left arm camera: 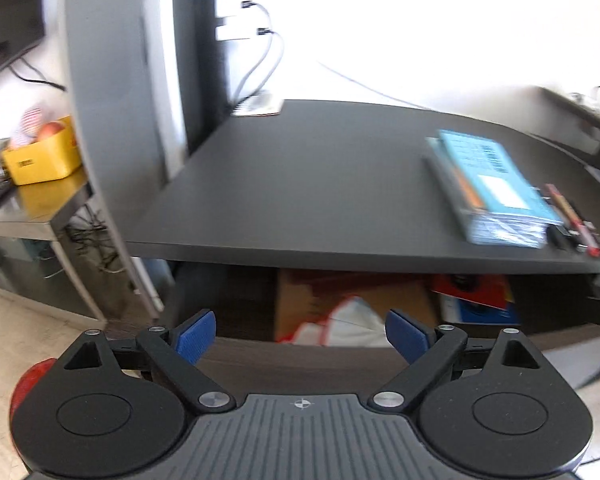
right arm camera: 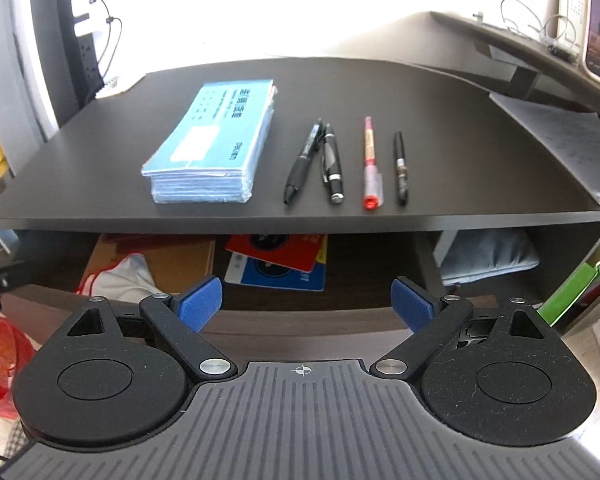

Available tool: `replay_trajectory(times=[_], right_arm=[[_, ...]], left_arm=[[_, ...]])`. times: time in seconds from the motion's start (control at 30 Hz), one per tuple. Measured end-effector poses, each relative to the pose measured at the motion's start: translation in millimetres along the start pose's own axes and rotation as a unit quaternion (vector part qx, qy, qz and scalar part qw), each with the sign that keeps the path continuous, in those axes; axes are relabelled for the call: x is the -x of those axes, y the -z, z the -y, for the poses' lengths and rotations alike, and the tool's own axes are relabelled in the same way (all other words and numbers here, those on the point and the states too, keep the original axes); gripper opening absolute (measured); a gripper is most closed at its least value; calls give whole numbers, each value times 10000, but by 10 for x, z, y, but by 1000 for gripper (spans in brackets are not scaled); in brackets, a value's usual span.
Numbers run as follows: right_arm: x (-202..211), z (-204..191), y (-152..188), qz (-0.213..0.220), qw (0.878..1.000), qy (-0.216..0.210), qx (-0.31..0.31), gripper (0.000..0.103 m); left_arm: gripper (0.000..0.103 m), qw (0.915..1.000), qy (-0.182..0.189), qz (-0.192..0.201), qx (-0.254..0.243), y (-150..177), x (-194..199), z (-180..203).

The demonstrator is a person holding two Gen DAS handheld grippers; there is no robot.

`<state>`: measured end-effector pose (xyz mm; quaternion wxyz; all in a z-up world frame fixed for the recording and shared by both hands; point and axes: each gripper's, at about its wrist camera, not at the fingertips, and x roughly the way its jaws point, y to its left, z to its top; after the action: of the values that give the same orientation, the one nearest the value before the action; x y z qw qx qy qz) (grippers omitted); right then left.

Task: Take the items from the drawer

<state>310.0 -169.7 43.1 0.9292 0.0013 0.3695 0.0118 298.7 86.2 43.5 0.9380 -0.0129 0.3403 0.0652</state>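
Both grippers hung in front of the open drawer (right arm camera: 300, 320), the right gripper (right arm camera: 307, 300) and the left gripper (left arm camera: 300, 336) each with jaws wide apart and empty, probably ready to reach in. Inside the drawer lay a red booklet (right arm camera: 280, 254) over a blue one (right arm camera: 284, 278), tilted, and a white cloth (right arm camera: 128, 276) on a carton at the left. Above, on the desk (right arm camera: 460, 140), a blue pack (right arm camera: 216, 140) and four pens (right arm camera: 342, 162) were lined up side by side, long axes pointing away from the edge, seemingly items already taken out.
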Motion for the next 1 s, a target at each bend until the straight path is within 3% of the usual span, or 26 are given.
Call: replay_trajectory(times=[0.27, 1.0], right_arm=[[-257, -19, -15, -302, 9993, 148, -157, 95], [-482, -168, 113, -516, 9974, 476, 169, 97]], left_arm=[[92, 9991, -131, -281, -277, 8, -305, 60], [94, 9980, -55, -488, -403, 224, -302, 73]])
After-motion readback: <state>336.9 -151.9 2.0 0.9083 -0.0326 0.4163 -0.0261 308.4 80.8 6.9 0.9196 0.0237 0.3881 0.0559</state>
